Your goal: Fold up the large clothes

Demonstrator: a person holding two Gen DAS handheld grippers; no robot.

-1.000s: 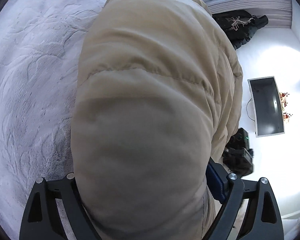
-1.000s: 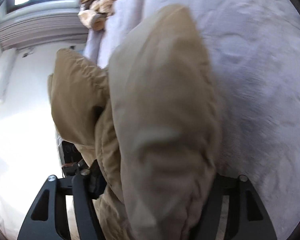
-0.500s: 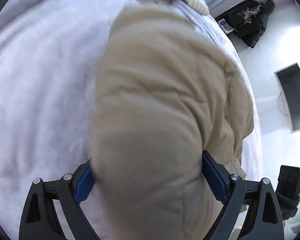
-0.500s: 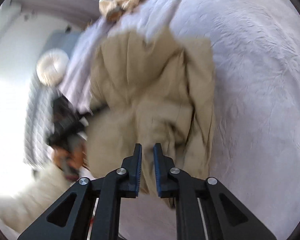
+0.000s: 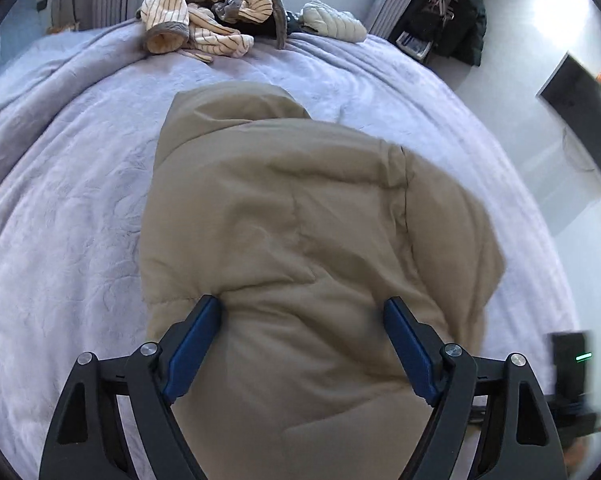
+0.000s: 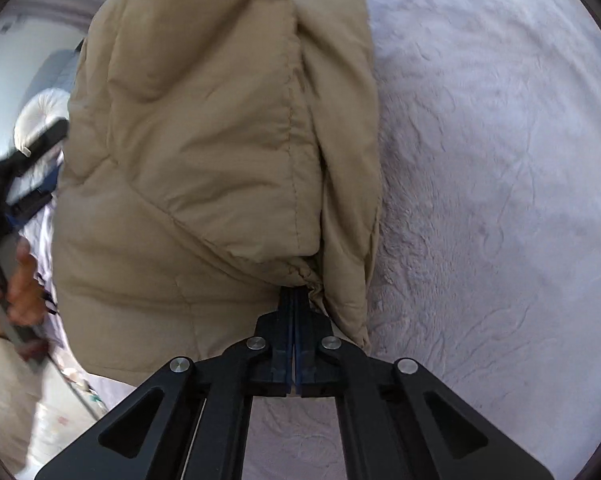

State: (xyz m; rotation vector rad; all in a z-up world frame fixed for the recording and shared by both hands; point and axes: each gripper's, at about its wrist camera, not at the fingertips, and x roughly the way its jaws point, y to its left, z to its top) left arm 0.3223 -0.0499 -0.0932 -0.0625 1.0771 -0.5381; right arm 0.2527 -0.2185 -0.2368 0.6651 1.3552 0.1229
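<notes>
A tan puffer jacket (image 5: 300, 220) lies bunched on a lilac bedspread (image 5: 60, 200). My left gripper (image 5: 302, 312) is open, its blue fingers (image 5: 196, 340) wide apart with the jacket's near fold bulging between them. In the right wrist view the same jacket (image 6: 204, 140) fills the upper left. My right gripper (image 6: 294, 294) is shut on the jacket's gathered hem edge, its tips tucked under the cloth.
A heap of striped clothes (image 5: 208, 16) and a cream padded garment (image 5: 332, 22) lie at the bed's far end. A dark coat (image 5: 448, 8) hangs at the back right, near a wall monitor (image 5: 580, 116). A hand on the other gripper (image 6: 20, 280) shows at left.
The left gripper dropped from holding the jacket up to having it laid on the bed, jaws now wide. The right gripper, shut and free of the cloth half a second ago, now pinches the hem.
</notes>
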